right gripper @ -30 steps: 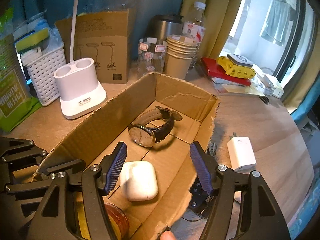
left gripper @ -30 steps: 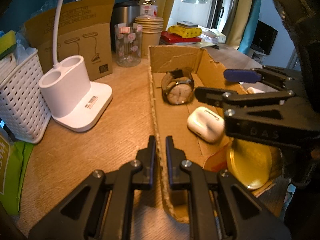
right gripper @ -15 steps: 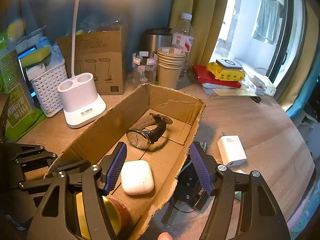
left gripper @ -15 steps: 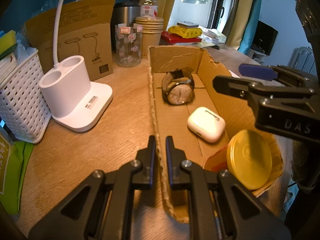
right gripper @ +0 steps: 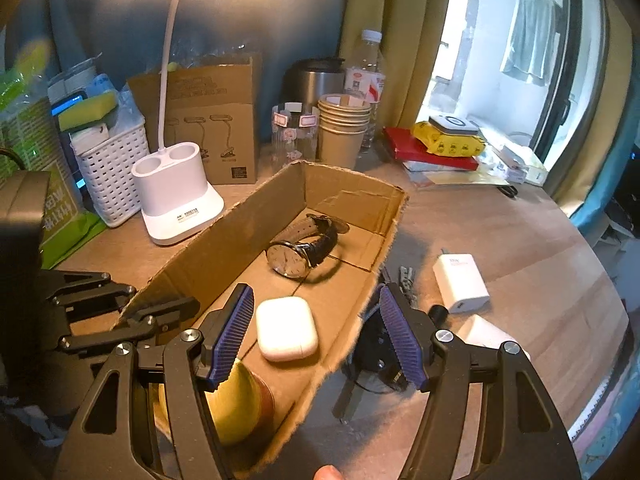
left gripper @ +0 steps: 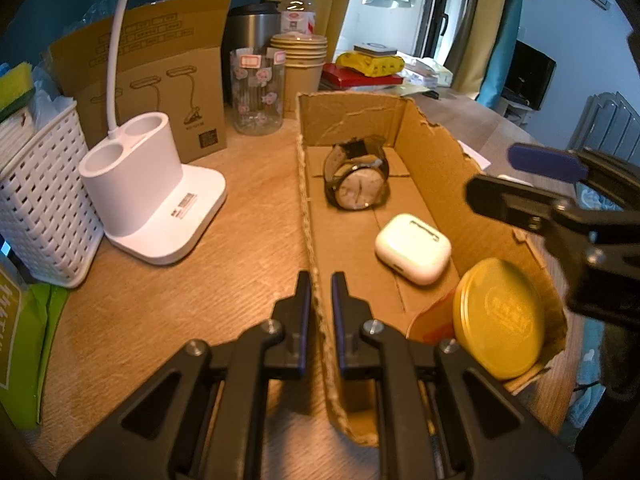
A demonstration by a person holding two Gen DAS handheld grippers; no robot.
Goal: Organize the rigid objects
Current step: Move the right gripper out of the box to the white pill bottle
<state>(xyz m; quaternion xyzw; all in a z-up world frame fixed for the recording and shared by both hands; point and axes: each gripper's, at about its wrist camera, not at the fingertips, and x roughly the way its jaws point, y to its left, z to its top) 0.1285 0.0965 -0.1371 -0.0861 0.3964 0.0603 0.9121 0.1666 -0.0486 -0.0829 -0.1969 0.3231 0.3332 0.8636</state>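
Observation:
An open cardboard box (left gripper: 432,148) (right gripper: 224,248) lies on the wooden table. Inside it are a black-strapped wristwatch (left gripper: 360,184) (right gripper: 300,250), a white earbud case (left gripper: 412,248) (right gripper: 286,328) and a yellow-lidded round tin (left gripper: 496,320) (right gripper: 236,404). My left gripper (left gripper: 320,300) is shut on the box's left wall near its front corner. My right gripper (right gripper: 316,332) is open and empty, raised above the box's near end; it shows at the right in the left wrist view (left gripper: 520,184). A white charger (right gripper: 460,282) lies on the table right of the box.
A white desk lamp base (left gripper: 156,200) (right gripper: 176,196) and white basket (left gripper: 36,200) stand left of the box. A lamp carton (left gripper: 160,80), glass jar (left gripper: 258,92), paper cups (right gripper: 344,128) and bottle stand behind. Black cabled items (right gripper: 376,360) lie beside the box's right wall.
My right gripper has risen and drawn back from over the box, open throughout. The left gripper and the box have stayed still.

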